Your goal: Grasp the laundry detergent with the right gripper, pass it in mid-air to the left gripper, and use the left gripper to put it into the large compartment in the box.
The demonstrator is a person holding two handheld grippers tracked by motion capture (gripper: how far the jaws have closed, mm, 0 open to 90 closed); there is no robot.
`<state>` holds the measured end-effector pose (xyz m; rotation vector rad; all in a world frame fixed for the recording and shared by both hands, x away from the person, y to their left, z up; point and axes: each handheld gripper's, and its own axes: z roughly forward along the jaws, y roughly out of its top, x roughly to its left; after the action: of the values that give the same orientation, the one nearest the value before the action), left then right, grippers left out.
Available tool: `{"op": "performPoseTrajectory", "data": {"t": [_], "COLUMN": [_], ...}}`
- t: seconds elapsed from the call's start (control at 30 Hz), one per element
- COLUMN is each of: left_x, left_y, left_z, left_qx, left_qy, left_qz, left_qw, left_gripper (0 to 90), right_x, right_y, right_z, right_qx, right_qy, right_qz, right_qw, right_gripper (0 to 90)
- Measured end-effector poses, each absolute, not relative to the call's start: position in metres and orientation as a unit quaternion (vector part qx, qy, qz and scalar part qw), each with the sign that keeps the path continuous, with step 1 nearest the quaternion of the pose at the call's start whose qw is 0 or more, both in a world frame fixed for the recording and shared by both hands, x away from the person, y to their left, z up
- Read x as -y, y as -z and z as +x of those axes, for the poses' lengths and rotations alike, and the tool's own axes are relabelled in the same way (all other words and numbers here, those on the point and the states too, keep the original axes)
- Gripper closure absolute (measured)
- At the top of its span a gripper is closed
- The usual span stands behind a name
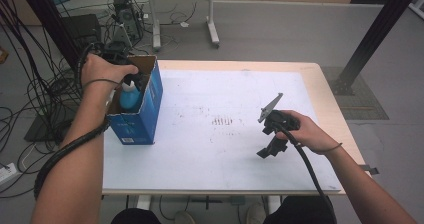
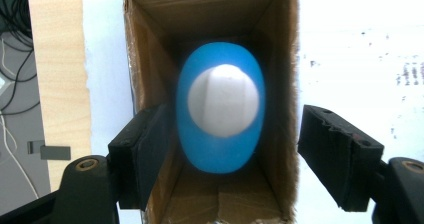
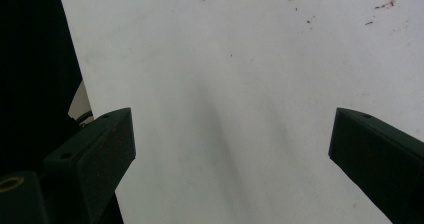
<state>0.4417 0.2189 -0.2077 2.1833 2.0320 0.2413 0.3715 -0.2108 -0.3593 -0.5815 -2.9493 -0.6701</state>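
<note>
An open blue cardboard box (image 1: 145,111) stands at the table's left edge. Inside it a blue bottle with a white cap (image 1: 129,96) stands upright. My left gripper (image 1: 131,80) hangs over the box mouth and points down into it. In the left gripper view the bottle (image 2: 220,109) sits below, between the brown box walls (image 2: 150,59). My left gripper's (image 2: 232,121) jaws stand apart on either side of it without touching it. My right gripper (image 1: 268,149) rests low over the white sheet at the right. In its own view my right gripper (image 3: 232,129) is open with nothing between the jaws.
A white sheet (image 1: 225,149) covers most of the wooden table (image 1: 325,94), with faint dark marks near its middle. Cables, a dark stand and a desk's legs (image 1: 212,29) lie on the floor beyond the far edge. Trailing cables hang from both grippers.
</note>
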Motion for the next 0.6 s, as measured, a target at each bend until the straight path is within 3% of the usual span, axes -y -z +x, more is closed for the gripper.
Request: {"op": "performPoseTrajectory", "data": {"t": [0.6], "left_x": [-0.192], "left_y": [0.172], "left_z": [0.424], "left_qx": [-0.642], "left_qy": [-0.094], "left_qz": [0.754], "left_qw": [0.103], "left_gripper": [13.0], "right_x": [0.209], "right_y": [0.359], "right_z": [0.374], "right_qx": [0.959], "right_qy": [0.209], "right_qz": [-0.188], "right_qw": [0.031], "right_gripper": [4.1]}}
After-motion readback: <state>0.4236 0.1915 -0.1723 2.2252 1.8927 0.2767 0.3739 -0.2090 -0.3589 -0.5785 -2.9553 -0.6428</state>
